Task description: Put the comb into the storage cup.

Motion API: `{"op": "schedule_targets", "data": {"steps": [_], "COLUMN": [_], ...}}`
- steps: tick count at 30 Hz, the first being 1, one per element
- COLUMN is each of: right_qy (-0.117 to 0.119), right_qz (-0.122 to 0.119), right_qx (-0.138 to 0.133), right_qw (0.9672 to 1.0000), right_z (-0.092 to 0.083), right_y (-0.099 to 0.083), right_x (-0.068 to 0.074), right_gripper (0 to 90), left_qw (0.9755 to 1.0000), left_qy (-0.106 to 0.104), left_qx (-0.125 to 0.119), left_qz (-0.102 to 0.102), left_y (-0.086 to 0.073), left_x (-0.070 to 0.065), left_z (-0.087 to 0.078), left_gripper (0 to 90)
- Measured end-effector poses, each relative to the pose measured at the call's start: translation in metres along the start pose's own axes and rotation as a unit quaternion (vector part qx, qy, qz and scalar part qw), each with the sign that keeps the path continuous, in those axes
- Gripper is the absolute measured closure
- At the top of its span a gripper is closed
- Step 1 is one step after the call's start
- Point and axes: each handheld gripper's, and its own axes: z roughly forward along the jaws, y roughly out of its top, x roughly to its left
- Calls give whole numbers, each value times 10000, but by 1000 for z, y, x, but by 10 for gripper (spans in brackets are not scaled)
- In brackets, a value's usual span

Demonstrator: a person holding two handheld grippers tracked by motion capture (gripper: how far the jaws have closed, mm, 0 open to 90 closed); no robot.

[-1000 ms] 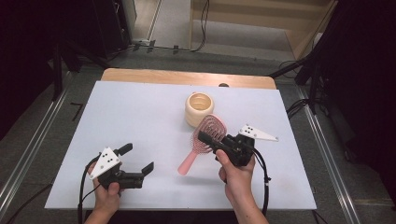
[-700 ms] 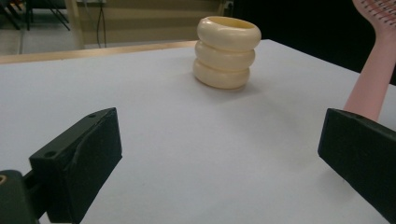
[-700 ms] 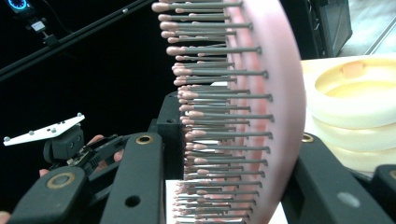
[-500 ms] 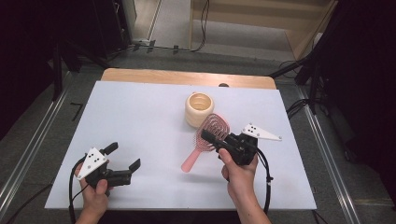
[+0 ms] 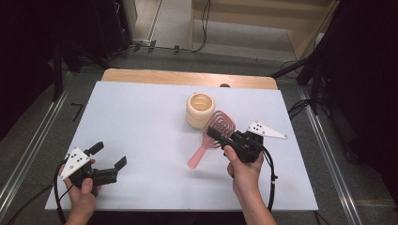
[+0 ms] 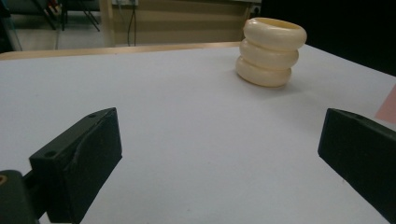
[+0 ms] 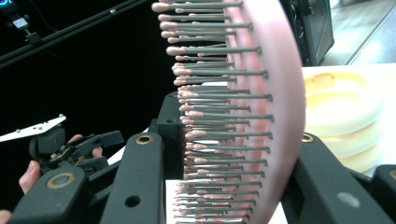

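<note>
Item: pink plastic paddle hairbrush (image 5: pixel 213 133), clamped at its head in the right gripper (image 5: pixel 217 135), lifted beside the cream ribbed ring-stacked holder (image 5: pixel 200 109). Left gripper (image 5: pixel 111 158) idle, jaws wide. Step judged: carrying; next, stand the handle into the holder.

The left gripper (image 6: pixel 219 158) hangs low over the white table (image 6: pixel 177 121), its two black jaws standing wide apart with only bare tabletop between them. Toward the table's far edge, near its right side, stands a cream-coloured holder shaped like three stacked rings (image 6: pixel 271 51), upright and open at the top. A pink sliver (image 6: pixel 387 109) shows at the right edge.
</note>
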Motion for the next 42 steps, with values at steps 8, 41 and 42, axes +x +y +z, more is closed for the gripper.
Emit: {"op": "schedule_targets", "data": {"steps": [8,41,42], "right_qy": [-95,-144,-153], "right_qz": [-17,-417,-427], "right_qx": [-15,-273,-266], "right_qw": [10000,9987,9986], "right_z": [-4,5,6], "right_y": [4,47,48], "right_x": [-9,-13,-13], "right_gripper": [621,622,622], "left_qw": [10000,9999,9999], "left_qy": [77,45,46], "left_qx": [20,-24,-25], "left_qz": [34,127,126], "left_y": [-2,-7,-7], "left_x": [10,4,4], "left_z": [-5,-3,-3], "left_gripper": [0,0,0]}}
